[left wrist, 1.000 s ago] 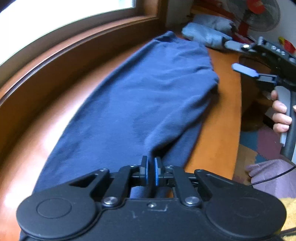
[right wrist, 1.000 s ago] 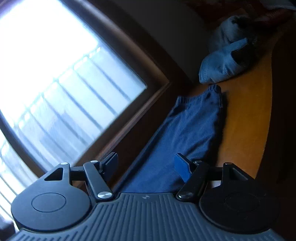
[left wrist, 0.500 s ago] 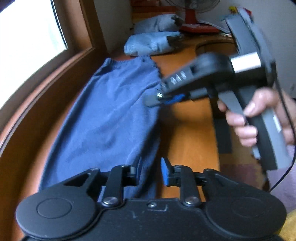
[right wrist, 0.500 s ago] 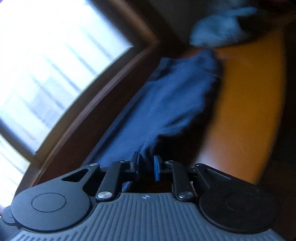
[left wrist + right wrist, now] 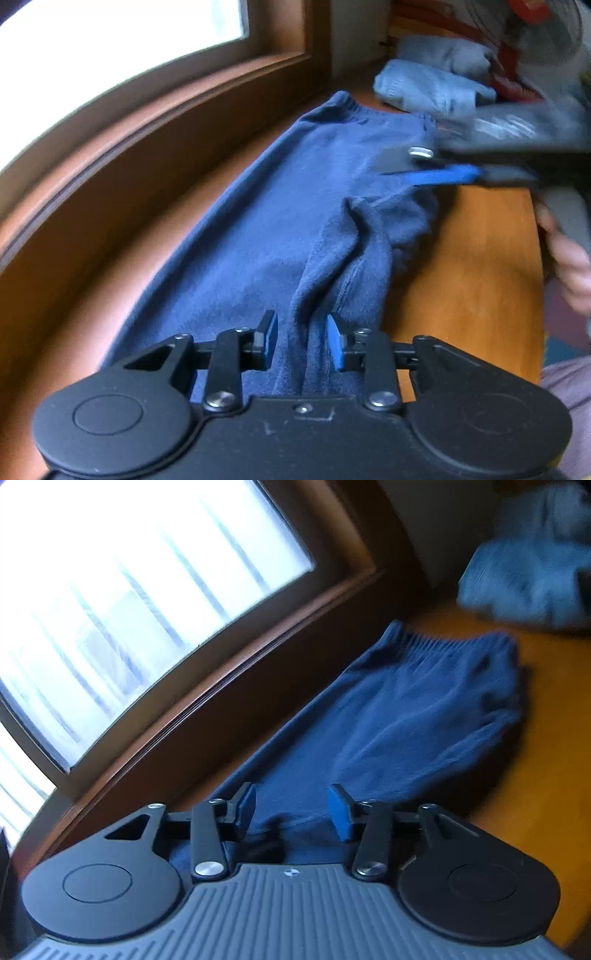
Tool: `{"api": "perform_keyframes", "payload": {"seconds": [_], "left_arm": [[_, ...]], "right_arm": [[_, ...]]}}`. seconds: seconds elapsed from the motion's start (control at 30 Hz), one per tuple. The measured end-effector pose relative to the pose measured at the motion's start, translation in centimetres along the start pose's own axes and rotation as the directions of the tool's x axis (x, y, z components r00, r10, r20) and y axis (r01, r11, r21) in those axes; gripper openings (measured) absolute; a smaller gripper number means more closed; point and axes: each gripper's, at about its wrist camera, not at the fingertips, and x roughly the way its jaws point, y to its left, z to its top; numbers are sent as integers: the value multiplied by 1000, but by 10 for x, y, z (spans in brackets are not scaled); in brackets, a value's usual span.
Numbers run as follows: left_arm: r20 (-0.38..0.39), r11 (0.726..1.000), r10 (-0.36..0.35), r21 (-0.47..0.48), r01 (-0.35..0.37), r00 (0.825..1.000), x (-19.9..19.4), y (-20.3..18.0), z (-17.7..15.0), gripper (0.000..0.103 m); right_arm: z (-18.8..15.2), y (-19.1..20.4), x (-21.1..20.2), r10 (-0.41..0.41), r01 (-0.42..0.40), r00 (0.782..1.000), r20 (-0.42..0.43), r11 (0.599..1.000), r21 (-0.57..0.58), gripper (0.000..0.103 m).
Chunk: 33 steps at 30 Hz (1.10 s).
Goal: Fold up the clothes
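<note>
The blue trousers (image 5: 280,221) lie along the table (image 5: 476,266) beside the window sill (image 5: 155,122). A raised fold runs between the left gripper (image 5: 301,341) jaws, which stand apart. The right gripper (image 5: 291,810) jaws, just opened wider, stand apart above the cloth. Grey clothes (image 5: 436,88) lie beyond.

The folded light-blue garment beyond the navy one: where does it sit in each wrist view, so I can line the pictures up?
Left wrist view: the folded light-blue garment sits at upper right, on the table past the far end of the navy garment.
Right wrist view: it sits at the top right corner, blurred, again past the navy garment's far end.
Shared landmark: the brown window frame along the navy garment's left side.
</note>
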Motion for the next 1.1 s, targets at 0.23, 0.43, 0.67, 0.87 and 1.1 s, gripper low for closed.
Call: {"api": "perform_keyframes", "payload": {"seconds": [0.23, 0.43, 0.67, 0.87, 1.1], "left_arm": [[10, 998, -54, 13, 54, 998, -5, 4, -9, 27], [31, 995, -100, 3, 99, 995, -18, 7, -15, 27], [52, 994, -102, -25, 104, 993, -30, 16, -25, 27], [45, 995, -83, -47, 85, 996, -28, 20, -26, 28], [54, 996, -88, -11, 89, 995, -38, 17, -29, 27]], "right_arm": [[-30, 52, -6, -91, 75, 995, -42, 956, -283, 42], [-33, 78, 7, -183, 159, 982, -51, 937, -311, 40], [-39, 82, -7, -221, 202, 975, -37, 938, -280, 39], [-41, 76, -13, -259, 227, 964, -61, 920, -318, 39], [-34, 87, 19, -301, 252, 952, -54, 873, -418, 2]]}}
